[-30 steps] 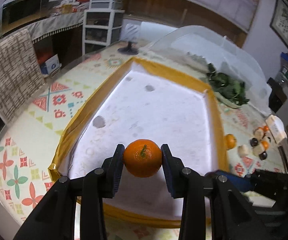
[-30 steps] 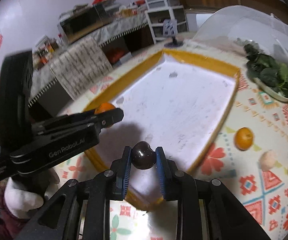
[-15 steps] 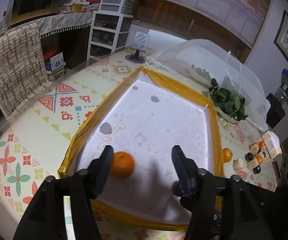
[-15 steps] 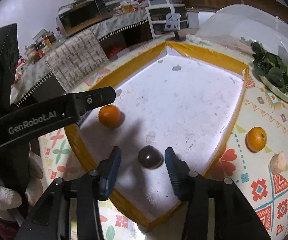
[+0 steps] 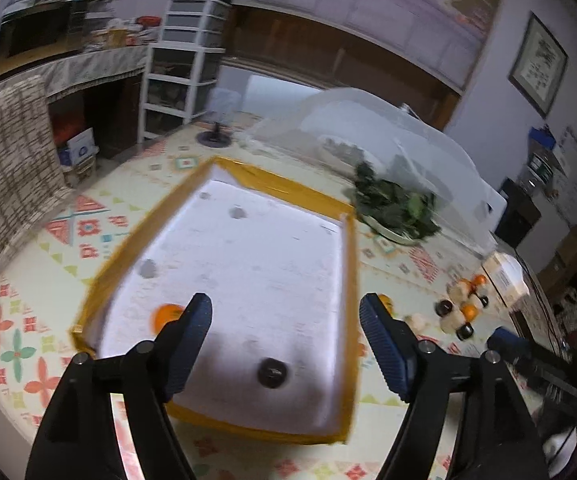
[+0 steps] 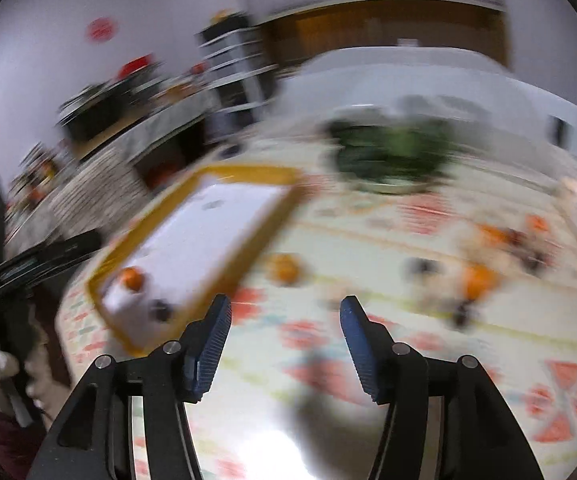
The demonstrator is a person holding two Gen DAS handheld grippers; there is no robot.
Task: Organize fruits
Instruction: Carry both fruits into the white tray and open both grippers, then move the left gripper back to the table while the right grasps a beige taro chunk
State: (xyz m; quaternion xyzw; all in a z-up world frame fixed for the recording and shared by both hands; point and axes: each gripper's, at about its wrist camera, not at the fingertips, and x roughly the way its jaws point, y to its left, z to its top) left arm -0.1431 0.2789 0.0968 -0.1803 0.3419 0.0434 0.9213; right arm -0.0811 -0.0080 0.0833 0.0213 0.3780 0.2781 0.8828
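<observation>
**Patterned surface, tray in the middle**

The surface [image 5: 100, 216] wears a patterned cloth. On it lie a yellow-rimmed tray [image 5: 350, 280], a plate of greens [image 5: 396, 206], a mesh cover [image 5: 388, 132], a fan [image 5: 216, 120] at the far edge, and loose fruits [image 5: 462, 312] toward the right edge.

The room is dimly and coolly lit. The white floor of the tray [image 5: 256, 272] is blown out to glare. The left wrist view is slightly smeared; the right wrist view is heavily motion-blurred. Both frames are bent by fisheye distortion and darkened at the corners.
</observation>
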